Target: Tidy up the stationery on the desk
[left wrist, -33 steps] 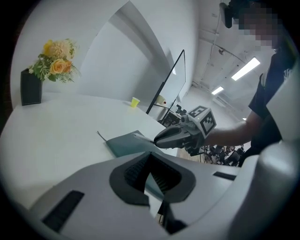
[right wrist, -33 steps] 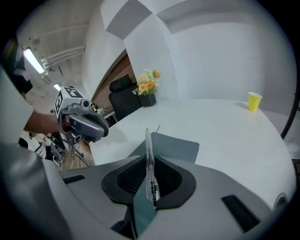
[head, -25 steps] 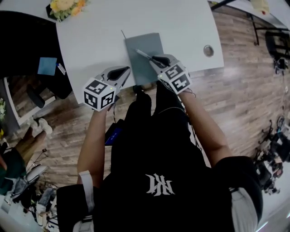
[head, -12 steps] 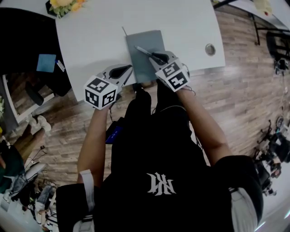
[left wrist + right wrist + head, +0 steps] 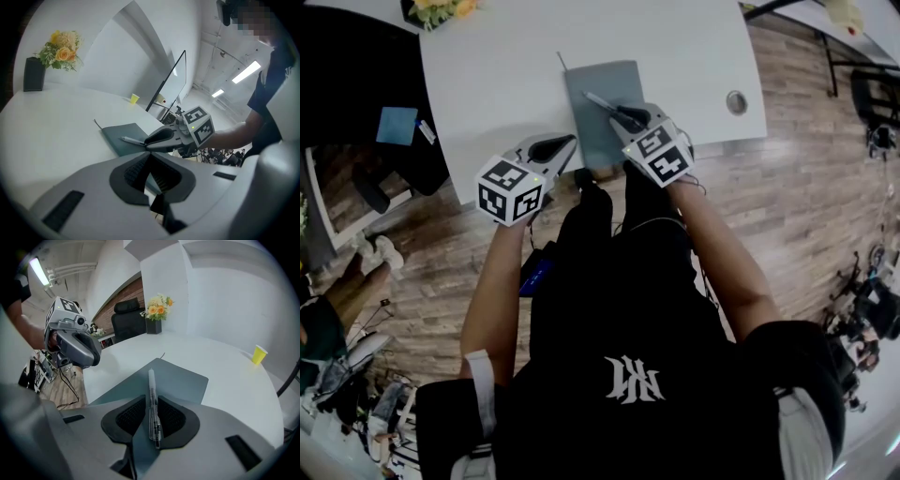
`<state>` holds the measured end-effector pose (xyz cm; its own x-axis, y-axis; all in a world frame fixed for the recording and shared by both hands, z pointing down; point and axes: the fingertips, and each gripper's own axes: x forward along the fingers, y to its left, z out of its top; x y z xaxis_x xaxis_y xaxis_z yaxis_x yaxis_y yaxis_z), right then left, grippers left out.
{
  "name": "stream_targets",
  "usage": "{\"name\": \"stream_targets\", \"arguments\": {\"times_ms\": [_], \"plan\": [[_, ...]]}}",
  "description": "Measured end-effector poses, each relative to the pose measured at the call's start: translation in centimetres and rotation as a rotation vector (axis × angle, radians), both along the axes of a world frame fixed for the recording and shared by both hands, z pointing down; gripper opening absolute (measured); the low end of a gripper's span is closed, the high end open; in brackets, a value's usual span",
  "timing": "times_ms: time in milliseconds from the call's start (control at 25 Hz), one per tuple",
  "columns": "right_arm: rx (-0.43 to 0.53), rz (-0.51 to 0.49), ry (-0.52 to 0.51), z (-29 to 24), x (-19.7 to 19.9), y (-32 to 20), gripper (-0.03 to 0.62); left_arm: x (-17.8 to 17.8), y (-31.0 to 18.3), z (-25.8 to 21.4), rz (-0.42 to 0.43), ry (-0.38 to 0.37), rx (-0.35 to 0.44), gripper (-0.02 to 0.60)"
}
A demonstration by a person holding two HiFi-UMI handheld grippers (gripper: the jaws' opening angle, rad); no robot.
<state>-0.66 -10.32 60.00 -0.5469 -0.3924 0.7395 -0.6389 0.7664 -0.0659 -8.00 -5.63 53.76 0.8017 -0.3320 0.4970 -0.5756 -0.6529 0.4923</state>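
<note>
A grey notebook (image 5: 602, 98) lies closed on the white desk (image 5: 506, 75). A clear pen (image 5: 598, 100) rests on its cover, pointing away from me. My right gripper (image 5: 622, 116) is low over the notebook with the pen (image 5: 151, 385) lying lengthwise between its pads. Its jaws have just been opening. The pen sits against the right pad with a small gap on the left. My left gripper (image 5: 558, 150) hovers shut and empty at the desk's front edge, left of the notebook (image 5: 121, 136).
A dark vase of yellow flowers (image 5: 439, 9) stands at the desk's far left corner. A yellow cup (image 5: 258, 354) sits far right. A round cable grommet (image 5: 736, 101) is near the right edge. A black chair (image 5: 127, 317) stands beyond the desk.
Hardly anything: the view has shifted a little. The right gripper stays over the notebook with the pen, and the left gripper stays at the desk's edge.
</note>
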Motion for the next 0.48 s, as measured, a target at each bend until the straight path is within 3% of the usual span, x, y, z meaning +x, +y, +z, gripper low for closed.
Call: {"name": "stream_targets", "arguments": {"times_ms": [320, 480], "plan": [[0.031, -0.006, 0.004, -1.0, 0.0, -0.5, 0.100, -0.7, 0.4, -0.7, -0.023, 0.010, 0.016, 0.003], [0.091, 0.000, -0.038, -3.9, -0.5, -1.1, 0.100, -1.1, 0.4, -1.6, -0.032, 0.021, 0.042, 0.003]]}}
